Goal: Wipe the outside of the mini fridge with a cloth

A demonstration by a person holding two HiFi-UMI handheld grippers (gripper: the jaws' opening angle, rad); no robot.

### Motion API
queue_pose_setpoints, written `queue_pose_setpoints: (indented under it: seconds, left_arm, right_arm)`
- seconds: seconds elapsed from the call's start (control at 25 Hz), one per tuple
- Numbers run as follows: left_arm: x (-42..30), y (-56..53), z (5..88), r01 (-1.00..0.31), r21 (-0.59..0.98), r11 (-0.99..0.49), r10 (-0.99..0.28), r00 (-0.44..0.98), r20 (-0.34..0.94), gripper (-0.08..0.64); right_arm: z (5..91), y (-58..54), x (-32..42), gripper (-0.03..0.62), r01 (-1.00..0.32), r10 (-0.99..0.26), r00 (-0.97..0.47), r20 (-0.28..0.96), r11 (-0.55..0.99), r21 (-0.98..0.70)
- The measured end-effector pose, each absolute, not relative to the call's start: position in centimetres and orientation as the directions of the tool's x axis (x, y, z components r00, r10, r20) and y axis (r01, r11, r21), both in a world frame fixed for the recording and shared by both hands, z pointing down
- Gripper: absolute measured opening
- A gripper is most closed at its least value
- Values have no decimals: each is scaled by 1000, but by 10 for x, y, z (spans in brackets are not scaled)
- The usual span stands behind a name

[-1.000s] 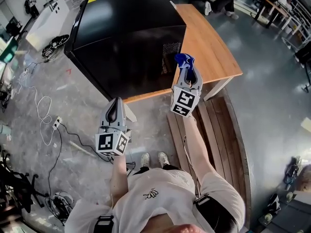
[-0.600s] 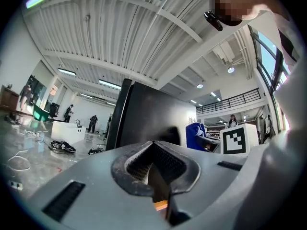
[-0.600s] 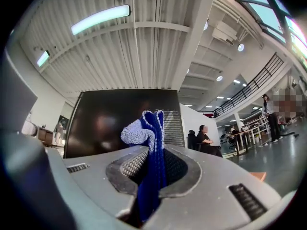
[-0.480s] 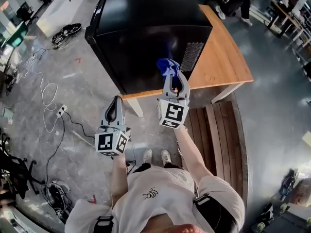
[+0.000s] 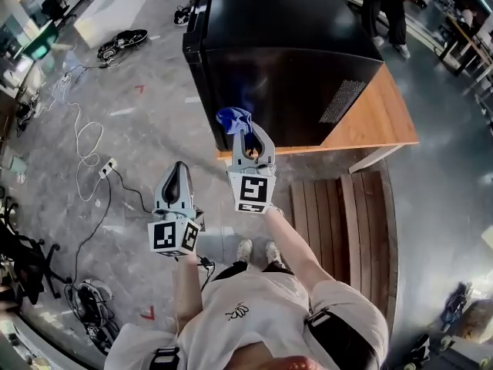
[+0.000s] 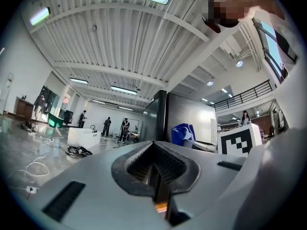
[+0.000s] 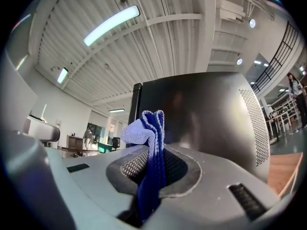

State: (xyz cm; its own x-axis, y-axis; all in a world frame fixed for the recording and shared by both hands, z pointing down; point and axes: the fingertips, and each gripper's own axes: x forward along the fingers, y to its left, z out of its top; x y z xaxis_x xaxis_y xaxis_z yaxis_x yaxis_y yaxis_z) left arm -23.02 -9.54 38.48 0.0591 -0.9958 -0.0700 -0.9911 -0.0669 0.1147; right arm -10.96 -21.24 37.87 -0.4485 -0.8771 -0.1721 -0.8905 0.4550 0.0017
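Low at our left, we hold the left gripper (image 5: 178, 179) with jaws pressed together on nothing. Our right gripper (image 5: 248, 140) clamps the blue cloth (image 5: 233, 119) close by the black mini fridge (image 5: 285, 60), which stands on a wooden table (image 5: 379, 120).

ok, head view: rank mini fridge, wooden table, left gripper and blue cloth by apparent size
1. mini fridge
2. wooden table, visible part only; the fridge covers the rest
3. left gripper, inflated by nearness to the camera
4. blue cloth
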Motion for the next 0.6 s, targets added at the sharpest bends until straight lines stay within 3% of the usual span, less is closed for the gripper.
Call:
queue_pose_setpoints:
  seconds: [0.6]
  left_arm:
    - [-296,-79,408,-993,111,-37,-999,32,-44,5]
  right_arm:
    - [411,-209,-211,61,-842,-831,-539,-140,529,104]
